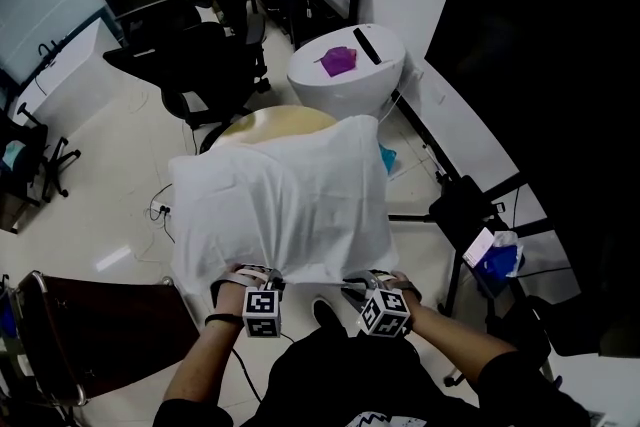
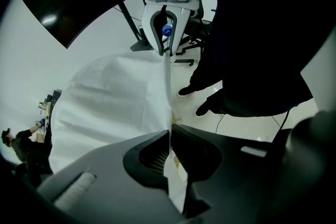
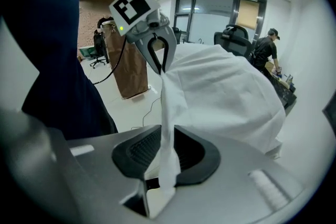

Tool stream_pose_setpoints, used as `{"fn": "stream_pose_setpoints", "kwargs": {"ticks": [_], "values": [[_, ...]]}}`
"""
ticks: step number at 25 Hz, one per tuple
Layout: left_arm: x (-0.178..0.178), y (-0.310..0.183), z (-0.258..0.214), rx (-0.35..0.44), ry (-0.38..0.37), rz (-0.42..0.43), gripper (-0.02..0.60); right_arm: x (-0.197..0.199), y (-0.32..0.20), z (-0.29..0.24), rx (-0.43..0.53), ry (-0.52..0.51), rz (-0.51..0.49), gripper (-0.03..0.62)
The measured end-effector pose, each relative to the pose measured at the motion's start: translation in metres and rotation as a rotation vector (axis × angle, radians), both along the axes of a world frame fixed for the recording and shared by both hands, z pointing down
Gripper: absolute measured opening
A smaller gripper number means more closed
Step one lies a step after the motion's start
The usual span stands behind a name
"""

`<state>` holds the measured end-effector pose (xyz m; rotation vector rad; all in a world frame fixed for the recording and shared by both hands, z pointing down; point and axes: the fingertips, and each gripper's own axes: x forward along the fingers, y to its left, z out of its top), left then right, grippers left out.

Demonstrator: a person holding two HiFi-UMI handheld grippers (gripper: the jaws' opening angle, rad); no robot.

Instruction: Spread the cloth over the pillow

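While the white cloth [image 1: 280, 200] already lies draped across the pillow on the round worktop [image 1: 275, 118], we work only at its near edge, which hangs off the worktop's near rim toward us. Of the pillow itself we see nothing but a plump swell under the fabric.

The left tongs [image 2: 170, 132] are clamped tight on a thin fold of that near edge, left of its middle. The right tongs [image 3: 167, 128] stand apart: a gathered strip of cloth runs up between them, right of the edge's middle, but they do not press it, so we judge that side free to slip.

We reckon this cloth to be light, thin and limp. It holds no shape of its own, creases where it is pinched, and follows whatever tugs it, so a pull from one side alone would likely drag it askew across the pillow. It looks smooth enough to slide out of a slack grip, yet there is nothing fragile about it. The pillow beneath should be soft and yielding, and light enough to shift if the cloth is hauled hard.

The best hold is at the two near corners, pinching a small fold of hem in each tongs, well apart, so the edge stays taut between them.
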<state>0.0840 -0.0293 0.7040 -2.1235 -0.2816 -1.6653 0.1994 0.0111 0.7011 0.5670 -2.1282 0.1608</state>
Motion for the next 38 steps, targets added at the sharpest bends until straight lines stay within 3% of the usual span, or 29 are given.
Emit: {"fn": "stream_pose_setpoints", "kwargs": {"ticks": [2, 6, 9, 13, 16, 22, 30, 38], "values": [[-0.001, -0.001, 0.002, -0.004, -0.003, -0.004, 0.003, 0.008, 0.004, -0.011, -0.004, -0.028, 0.017, 0.115], [0.001, -0.002, 0.003, -0.011, -0.006, -0.006, 0.003, 0.026, 0.006, -0.041, 0.015, -0.068, 0.057, 0.123], [-0.001, -0.001, -0.001, -0.015, -0.027, -0.007, 0.004, 0.036, -0.008, -0.079, 0.084, -0.101, 0.116, 0.122], [0.012, -0.007, -0.008, 0.013, 0.032, -0.058, 0.005, 0.048, -0.04, -0.101, 0.17, -0.115, 0.178, 0.121], [0.015, -0.012, -0.006, 0.02, 0.058, -0.119, 0.008, 0.047, -0.07, -0.104, 0.193, -0.128, 0.197, 0.121], [0.02, -0.032, -0.012, 0.05, 0.139, -0.314, 0.023, 0.029, -0.105, -0.091, 0.152, -0.175, 0.177, 0.118], [0.015, -0.04, -0.018, 0.091, 0.147, -0.49, 0.082, 0.015, -0.122, -0.064, 0.099, -0.179, 0.1, 0.118], [-0.024, -0.044, -0.038, 0.219, 0.169, -0.632, 0.137, -0.005, -0.131, -0.076, 0.127, -0.203, 0.043, 0.118]]}}
